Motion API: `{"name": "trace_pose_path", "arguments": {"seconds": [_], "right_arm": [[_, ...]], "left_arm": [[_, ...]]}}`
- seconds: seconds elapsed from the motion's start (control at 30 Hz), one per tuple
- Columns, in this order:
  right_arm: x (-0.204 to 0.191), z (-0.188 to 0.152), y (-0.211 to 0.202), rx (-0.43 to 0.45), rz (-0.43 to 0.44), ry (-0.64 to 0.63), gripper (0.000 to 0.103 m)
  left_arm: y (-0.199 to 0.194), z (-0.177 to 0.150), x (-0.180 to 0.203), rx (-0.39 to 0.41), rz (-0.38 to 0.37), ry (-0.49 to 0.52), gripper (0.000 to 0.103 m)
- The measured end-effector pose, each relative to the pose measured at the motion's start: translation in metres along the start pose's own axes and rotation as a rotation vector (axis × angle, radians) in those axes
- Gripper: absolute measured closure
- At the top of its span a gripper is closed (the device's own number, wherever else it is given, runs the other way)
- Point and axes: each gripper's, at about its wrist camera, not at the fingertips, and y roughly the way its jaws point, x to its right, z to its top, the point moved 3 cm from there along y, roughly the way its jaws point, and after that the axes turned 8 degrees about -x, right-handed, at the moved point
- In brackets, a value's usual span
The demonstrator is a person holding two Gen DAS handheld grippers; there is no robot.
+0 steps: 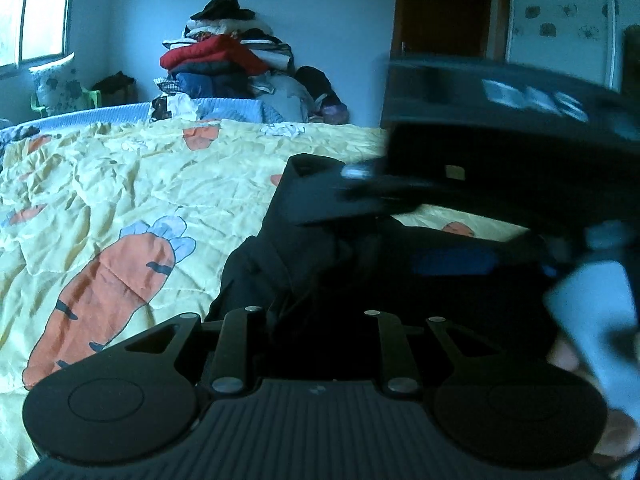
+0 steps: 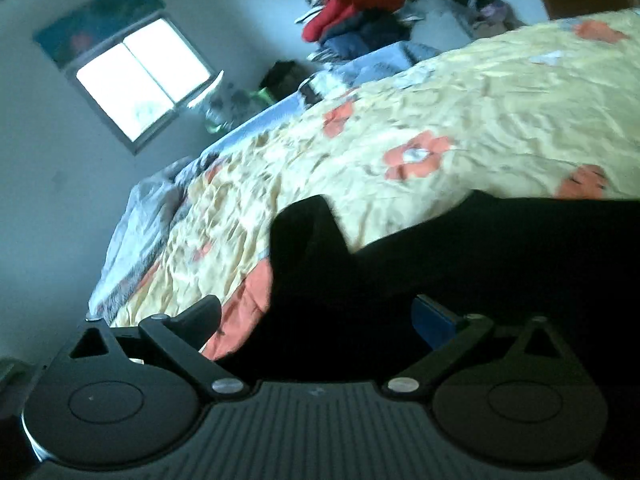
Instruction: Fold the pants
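Observation:
Black pants [image 1: 280, 268] lie bunched on a yellow quilt with orange carrots [image 1: 120, 200]. In the left wrist view my left gripper [image 1: 316, 304] has its linkage arms drawn close together, and the black cloth runs up between them; it looks shut on the pants. The right gripper [image 1: 460, 216] crosses the right side of this view, blurred, with a blue pad [image 1: 452, 262] against the cloth. In the right wrist view the pants [image 2: 460, 264] fill the lower middle and hide the right gripper's [image 2: 320, 312] fingertips. Its arms are spread wide.
A tall pile of clothes [image 1: 224, 64] stands behind the bed by the wall. A window [image 1: 36, 12] is at the left, a wooden door [image 1: 444, 8] at the right. A green chair [image 1: 92, 98] sits in the corner.

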Motion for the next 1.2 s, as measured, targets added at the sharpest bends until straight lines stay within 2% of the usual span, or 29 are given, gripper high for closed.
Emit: {"name": "trace_pose_path", "arguments": {"seconds": [0.17,0.23,0.27,0.3,0.4,0.5,0.67,0.77,0.83,0.93,0.97,1.03,1.07,1.13,1.2], "right_arm": [[-0.008,-0.001,0.014,0.009,-0.070,-0.104,0.002],[-0.004,-0.003,0.015,0.005,-0.069,-0.113,0.022],[-0.003,-0.005,0.014,-0.004,-0.077,-0.111,0.047],[0.000,-0.006,0.015,-0.007,-0.084,-0.106,0.063],[0.008,-0.012,0.012,0.005,-0.077,-0.091,0.076],[0.014,-0.019,0.008,0.025,-0.068,-0.072,0.080],[0.026,-0.026,0.005,0.046,-0.036,-0.019,0.081],[0.032,-0.027,0.006,0.035,-0.005,0.013,0.079],[0.034,-0.026,0.007,0.027,-0.001,0.027,0.079],[0.036,-0.025,0.014,0.002,0.003,0.049,0.068],[0.036,-0.025,0.017,-0.005,0.007,0.051,0.061],[0.036,-0.026,0.021,-0.008,0.013,0.046,0.061],[0.035,-0.027,0.022,-0.007,0.009,0.034,0.062],[0.034,-0.028,0.021,0.002,-0.003,0.016,0.073],[0.033,-0.028,0.019,0.014,0.000,0.010,0.080]], "left_arm": [[0.001,-0.004,0.007,0.004,0.025,0.055,0.077],[0.003,-0.006,0.010,0.006,0.030,0.071,0.076],[0.003,-0.007,0.010,0.006,0.032,0.077,0.075],[0.004,-0.008,0.011,0.006,0.033,0.083,0.073],[0.005,-0.012,0.014,0.008,0.033,0.098,0.066],[0.006,-0.018,0.018,0.017,0.040,0.120,0.064],[0.007,-0.026,0.026,0.035,0.055,0.158,0.063],[0.008,-0.029,0.032,0.040,0.062,0.175,0.055],[0.009,-0.031,0.035,0.045,0.067,0.182,0.054],[0.010,-0.032,0.038,0.048,0.072,0.191,0.053],[0.010,-0.032,0.039,0.048,0.072,0.194,0.052],[0.010,-0.034,0.040,0.049,0.073,0.198,0.051],[0.010,-0.034,0.040,0.049,0.077,0.201,0.051],[0.010,-0.034,0.040,0.051,0.076,0.202,0.051],[0.009,-0.033,0.040,0.054,0.073,0.200,0.051]]}}
